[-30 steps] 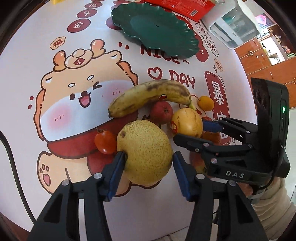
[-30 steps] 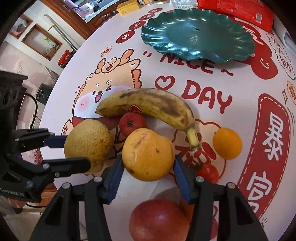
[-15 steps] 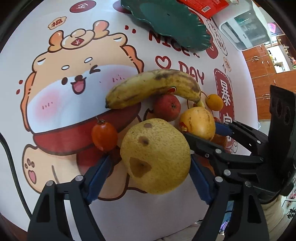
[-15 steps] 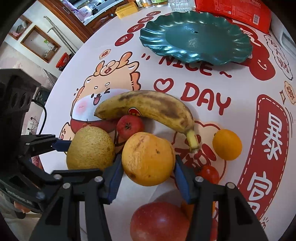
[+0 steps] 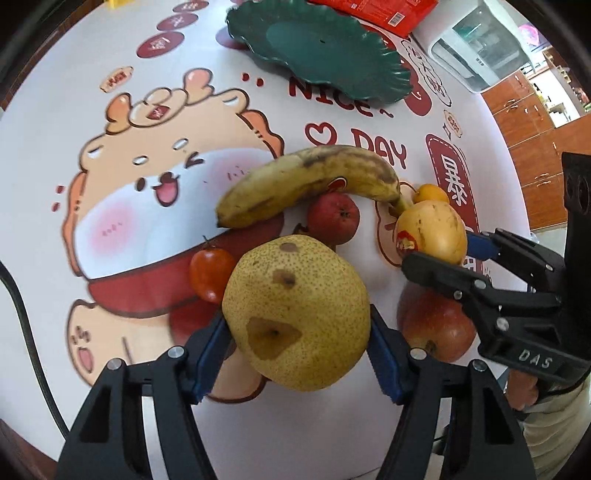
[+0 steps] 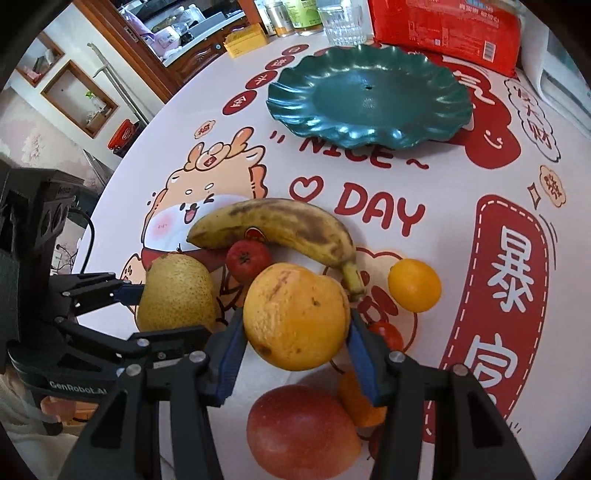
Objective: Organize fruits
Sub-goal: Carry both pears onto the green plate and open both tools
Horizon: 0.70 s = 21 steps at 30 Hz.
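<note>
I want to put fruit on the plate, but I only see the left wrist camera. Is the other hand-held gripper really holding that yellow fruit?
Observer: Yes. In the right wrist view, both blue pads of the right hand-held gripper press on the sides of the big yellow-orange fruit.
Operator: Is any fruit hiding from me?
Observer: Yes, a small tomato lies on the cloth just beyond that gripper's right finger. It is not the one you can see.
Operator: What's behind the plate?
Observer: A clear glass stands on the table past the far rim of the green plate.
</note>
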Each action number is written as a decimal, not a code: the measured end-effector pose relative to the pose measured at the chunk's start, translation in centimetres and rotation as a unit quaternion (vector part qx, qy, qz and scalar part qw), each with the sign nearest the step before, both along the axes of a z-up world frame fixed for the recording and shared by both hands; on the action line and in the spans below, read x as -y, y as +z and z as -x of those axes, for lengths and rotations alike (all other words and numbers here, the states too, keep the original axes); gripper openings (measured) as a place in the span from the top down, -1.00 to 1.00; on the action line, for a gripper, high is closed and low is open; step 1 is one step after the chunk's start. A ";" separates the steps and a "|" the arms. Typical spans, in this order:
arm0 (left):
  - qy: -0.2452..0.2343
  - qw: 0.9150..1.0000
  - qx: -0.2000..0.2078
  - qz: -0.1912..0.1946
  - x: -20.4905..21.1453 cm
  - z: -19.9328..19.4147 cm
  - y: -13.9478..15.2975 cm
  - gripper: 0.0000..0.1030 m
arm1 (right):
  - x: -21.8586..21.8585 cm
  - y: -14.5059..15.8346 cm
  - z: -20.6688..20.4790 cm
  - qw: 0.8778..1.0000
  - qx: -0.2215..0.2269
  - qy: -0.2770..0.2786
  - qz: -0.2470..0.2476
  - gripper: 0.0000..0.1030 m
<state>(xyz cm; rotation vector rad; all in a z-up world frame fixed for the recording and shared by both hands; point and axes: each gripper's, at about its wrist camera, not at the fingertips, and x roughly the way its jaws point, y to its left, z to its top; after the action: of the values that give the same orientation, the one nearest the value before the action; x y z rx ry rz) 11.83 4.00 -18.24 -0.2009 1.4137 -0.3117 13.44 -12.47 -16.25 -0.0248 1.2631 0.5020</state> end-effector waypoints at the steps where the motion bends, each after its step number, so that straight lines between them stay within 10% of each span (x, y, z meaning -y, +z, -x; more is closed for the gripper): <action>1: 0.000 1.000 0.004 -0.004 -0.2 0.1 0.6 -0.31 | 0.0 0.2 0.1 1.000 0.003 0.001 0.000 -0.01; 21: -0.024 0.972 0.219 -0.083 0.2 -10.5 20.5 -0.31 | 2.2 15.7 -7.3 0.988 0.149 -0.047 0.004 -0.01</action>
<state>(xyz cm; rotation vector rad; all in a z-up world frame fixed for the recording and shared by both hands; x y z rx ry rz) 22.36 3.85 2.28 0.0396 1.0011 -0.2564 20.73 -14.66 -0.58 -0.0461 0.9686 0.3954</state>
